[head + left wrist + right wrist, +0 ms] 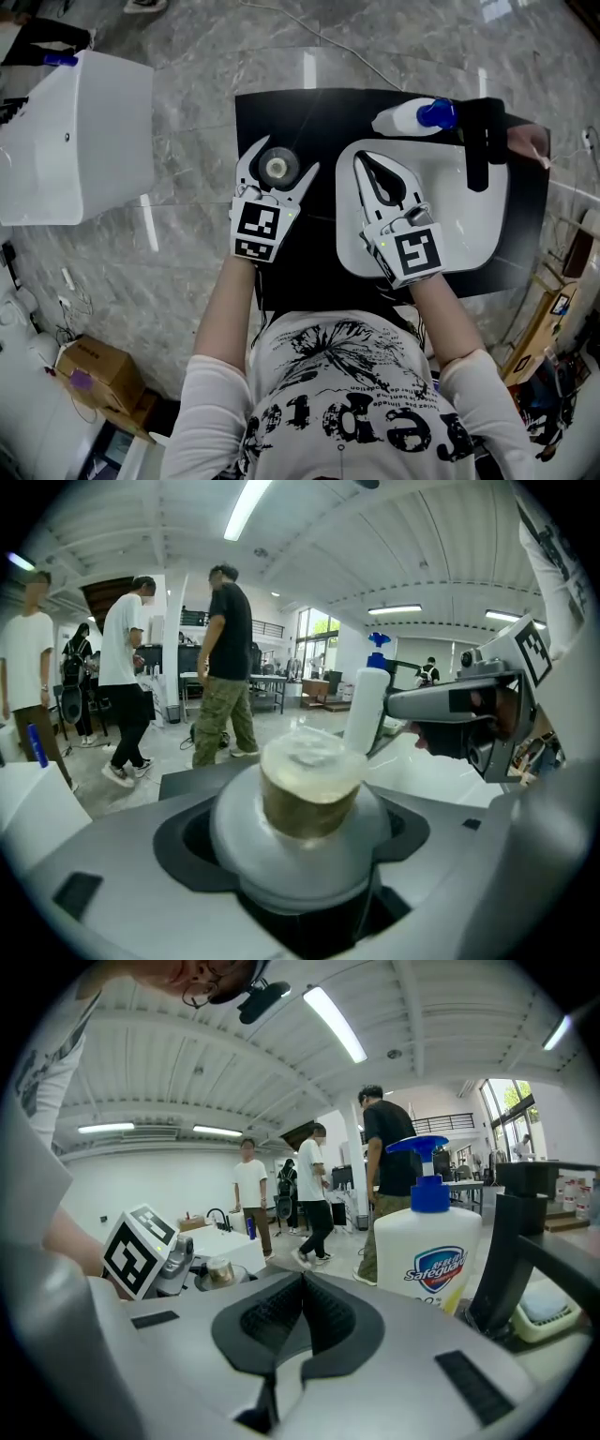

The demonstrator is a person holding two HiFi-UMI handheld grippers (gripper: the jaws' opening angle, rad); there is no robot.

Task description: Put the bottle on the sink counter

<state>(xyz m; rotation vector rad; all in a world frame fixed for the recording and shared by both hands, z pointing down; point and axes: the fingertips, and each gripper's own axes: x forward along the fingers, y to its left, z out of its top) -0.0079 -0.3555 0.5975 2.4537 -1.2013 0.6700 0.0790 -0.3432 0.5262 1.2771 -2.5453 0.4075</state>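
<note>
The Safeguard soap bottle point(403, 119) seemingly already stands on the sink counter point(281, 112); the right gripper point(362, 157), closed empty, and the left gripper point(281, 157), clasping a drain stopper point(277, 170), likely need only withdraw.

The bottle point(405, 118) is white, with a blue pump top and a blue shield label. The sink point(487, 234) is white, set in a black table point(309, 122), and its faucet point(480, 141) is black. The left gripper point(284, 156) and right gripper point(364, 161) are pale grey with black pads and black-and-white square markers. The round piece point(278, 170) is grey with a tan core. The floor point(187, 244) is veined grey marble.
</note>
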